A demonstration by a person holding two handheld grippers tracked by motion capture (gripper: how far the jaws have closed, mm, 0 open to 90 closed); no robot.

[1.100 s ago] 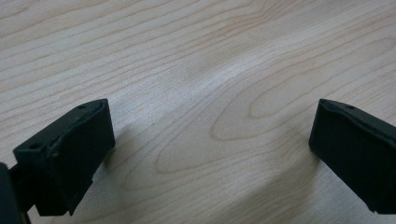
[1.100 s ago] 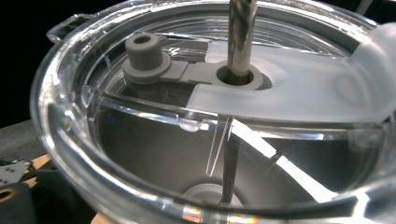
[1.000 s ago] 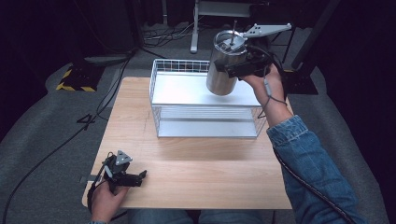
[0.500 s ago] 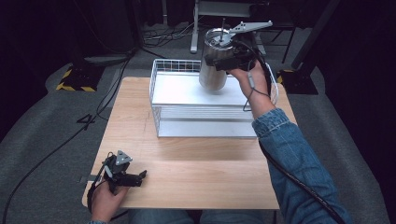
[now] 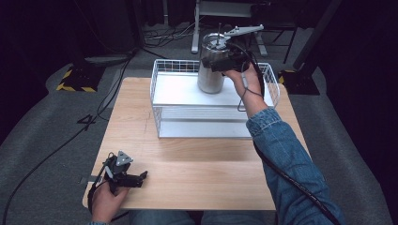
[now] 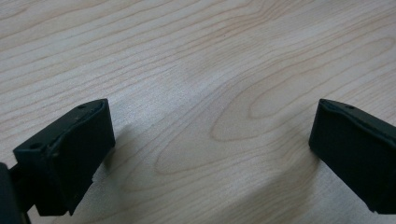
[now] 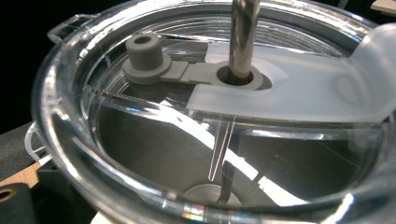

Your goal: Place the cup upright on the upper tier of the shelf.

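A steel tumbler (image 5: 210, 75) with a clear lid (image 7: 140, 140) and a metal straw (image 7: 243, 32) hangs upright over the back of a white wire basket (image 5: 162, 70). My right gripper (image 5: 224, 62) is shut on its upper rim from the right side. Whether the tumbler's base touches the white shelf inside the basket I cannot tell. A grey stopper (image 7: 142, 51) sits on the lid beside the straw hole. My left gripper (image 5: 141, 177) rests on the wooden table (image 5: 197, 173) near its front left corner, jaws wide open over bare wood (image 6: 210, 135).
The basket takes up the table's far half. A denim sleeve (image 5: 281, 150) crosses the table's right side. Behind the table stand metal frame legs (image 5: 195, 28), floor cables, and a black-and-yellow plate (image 5: 75, 79) on the grey carpet.
My right hand has carried the tumbler leftward and lower, from beyond the basket's back right corner to over its back middle. The left gripper has stayed put.
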